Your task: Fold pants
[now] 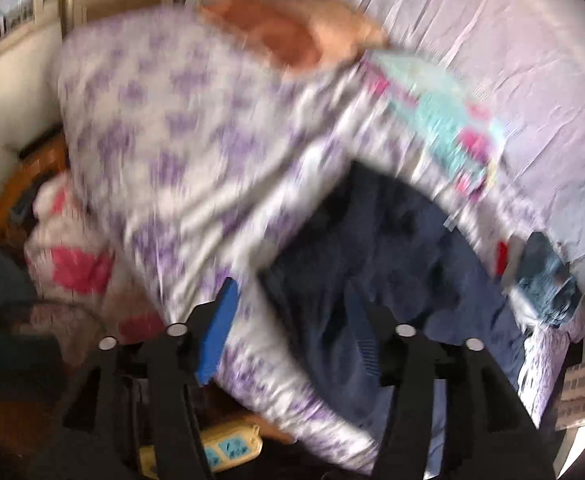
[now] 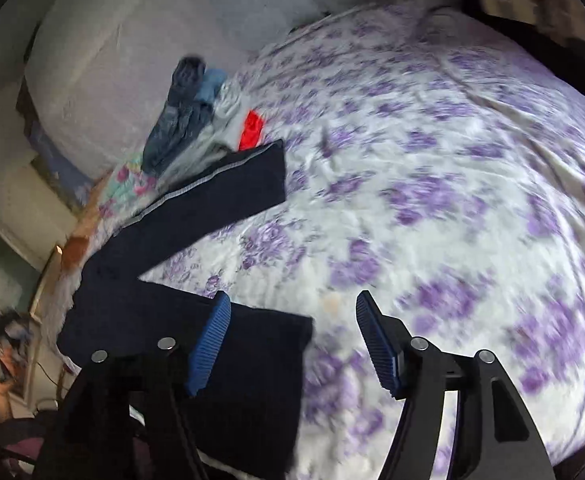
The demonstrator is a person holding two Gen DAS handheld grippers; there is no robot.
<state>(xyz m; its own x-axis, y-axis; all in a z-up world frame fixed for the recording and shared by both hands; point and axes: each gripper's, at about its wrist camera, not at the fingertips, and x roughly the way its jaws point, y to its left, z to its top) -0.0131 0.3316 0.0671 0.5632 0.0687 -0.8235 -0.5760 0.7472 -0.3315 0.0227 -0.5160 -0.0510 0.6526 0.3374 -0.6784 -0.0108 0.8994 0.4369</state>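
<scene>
You are holding the right gripper (image 2: 288,340) with its jaws spread and gripping nothing; the dark navy pants (image 2: 196,216) are lying in a V on the floral bedspread (image 2: 432,184), one leg passing under your left jaw, the other running ahead and left. Your left gripper (image 1: 292,328) is also standing wide, with pants fabric (image 1: 372,248) lying between and ahead of the jaws. Both views are blurring; closing now, you are risking pinching bedspread with the leg, or missing the hem.
</scene>
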